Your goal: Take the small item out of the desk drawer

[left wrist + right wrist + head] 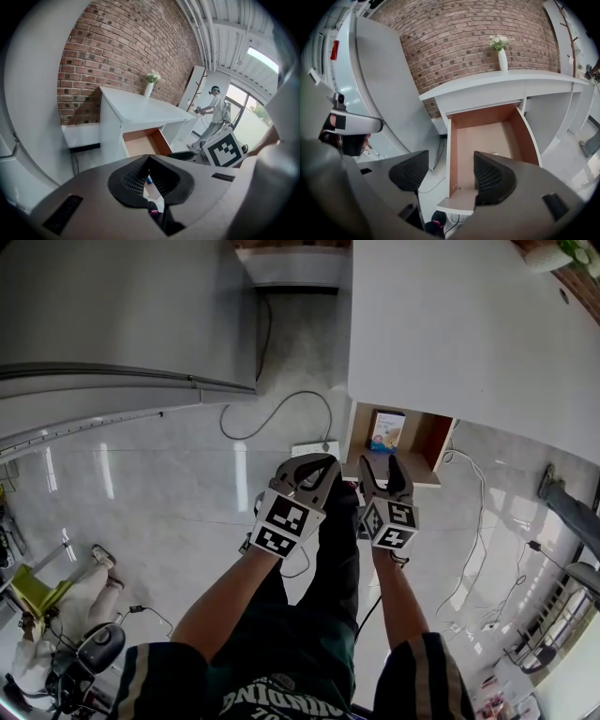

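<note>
Far left, a grey cabinet (122,324) fills the corner. The clutter (56,615) on the floor (169,493) below it runs off the edge and is too small to name. A cable (281,413) loops across the tiles.

The left gripper (314,465) has its jaws drawn together at the tips, with nothing caught between them. Just beside it, the right gripper (381,465) has its jaws well apart and empty, and the open drawer (427,442) shows past them.

The small item (386,430) lies inside that drawer, its print too small to read. In the right gripper view, the right-hand jaw covers nearly all of it. The white desk (450,324) overhangs and hides the drawer's back part.
</note>
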The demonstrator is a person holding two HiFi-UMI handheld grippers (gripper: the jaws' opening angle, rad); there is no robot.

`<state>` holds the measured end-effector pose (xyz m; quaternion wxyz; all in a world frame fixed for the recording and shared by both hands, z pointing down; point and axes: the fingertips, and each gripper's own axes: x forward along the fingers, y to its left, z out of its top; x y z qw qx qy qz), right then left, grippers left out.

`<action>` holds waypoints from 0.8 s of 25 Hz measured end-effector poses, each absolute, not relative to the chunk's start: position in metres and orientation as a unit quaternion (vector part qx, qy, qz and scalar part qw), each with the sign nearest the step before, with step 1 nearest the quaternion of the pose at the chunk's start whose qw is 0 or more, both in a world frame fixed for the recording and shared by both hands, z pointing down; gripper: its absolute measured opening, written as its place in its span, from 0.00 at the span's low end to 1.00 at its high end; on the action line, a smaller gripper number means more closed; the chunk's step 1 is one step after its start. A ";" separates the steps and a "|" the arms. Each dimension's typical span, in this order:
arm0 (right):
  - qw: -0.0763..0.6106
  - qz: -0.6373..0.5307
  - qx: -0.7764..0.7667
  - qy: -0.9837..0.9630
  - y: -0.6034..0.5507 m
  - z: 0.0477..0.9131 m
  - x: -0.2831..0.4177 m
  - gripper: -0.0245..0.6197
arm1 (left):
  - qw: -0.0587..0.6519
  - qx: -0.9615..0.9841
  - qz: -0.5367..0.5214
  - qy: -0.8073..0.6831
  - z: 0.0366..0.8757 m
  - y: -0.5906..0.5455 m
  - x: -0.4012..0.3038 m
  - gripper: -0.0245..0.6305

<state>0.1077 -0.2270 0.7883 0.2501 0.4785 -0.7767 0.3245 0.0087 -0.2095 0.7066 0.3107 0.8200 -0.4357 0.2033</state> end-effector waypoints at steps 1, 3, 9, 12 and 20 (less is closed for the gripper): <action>0.251 0.325 0.478 -0.777 -0.227 0.790 0.107 0.50 | 0.312 0.819 0.203 -0.437 0.709 -0.209 0.008 0.06; 0.255 0.324 0.476 -0.777 -0.230 0.794 0.106 0.50 | 0.313 0.818 0.203 -0.438 0.713 -0.208 0.007 0.06; 0.270 0.326 0.474 -0.772 -0.245 0.810 0.106 0.52 | 0.317 0.818 0.209 -0.433 0.729 -0.205 0.011 0.06; 0.276 0.332 0.478 -0.765 -0.255 0.822 0.111 0.54 | 0.321 0.817 0.209 -0.432 0.737 -0.204 0.013 0.06; 0.303 0.342 0.492 -0.741 -0.279 0.860 0.126 0.57 | 0.325 0.814 0.211 -0.433 0.750 -0.210 0.013 0.06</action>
